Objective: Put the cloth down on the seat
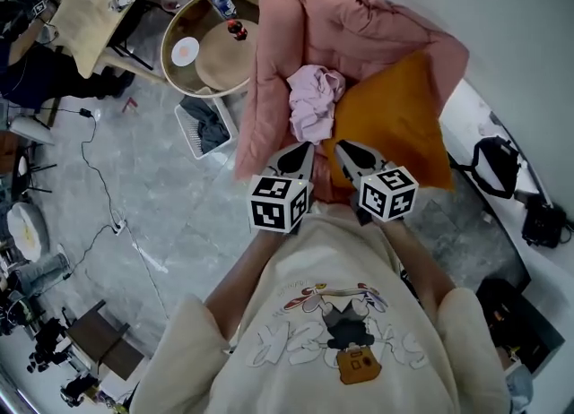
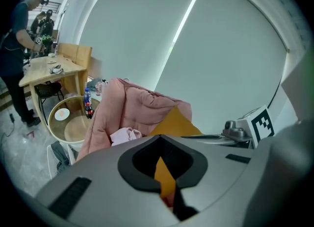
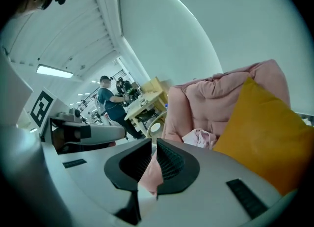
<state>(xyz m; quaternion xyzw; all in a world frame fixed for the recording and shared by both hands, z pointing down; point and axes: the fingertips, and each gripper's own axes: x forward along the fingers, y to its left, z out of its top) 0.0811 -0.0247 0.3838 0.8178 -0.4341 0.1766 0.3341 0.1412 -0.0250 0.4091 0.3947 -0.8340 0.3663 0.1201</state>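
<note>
Pink cloth (image 1: 314,103) lies bunched on the armchair (image 1: 273,54) seat, touching the orange cushion (image 1: 395,121). Left tool (image 1: 300,150) and right tool (image 1: 348,150) are closed, empty. Nudging the cushion could tip the cloth off.

Head cam: I'm looking steeply down, close above the pink seat (image 1: 359,36) & orange cushion (image 1: 395,116). Both gripper cams sit low on the near side, facing fwd along their jaws at the same seat + cushion, shared by all 3.

Grey marble floor (image 1: 179,215), round glass table (image 1: 211,45), wooden table (image 1: 99,0), white wall (image 1: 502,18), ceiling strip light (image 3: 54,71)
</note>
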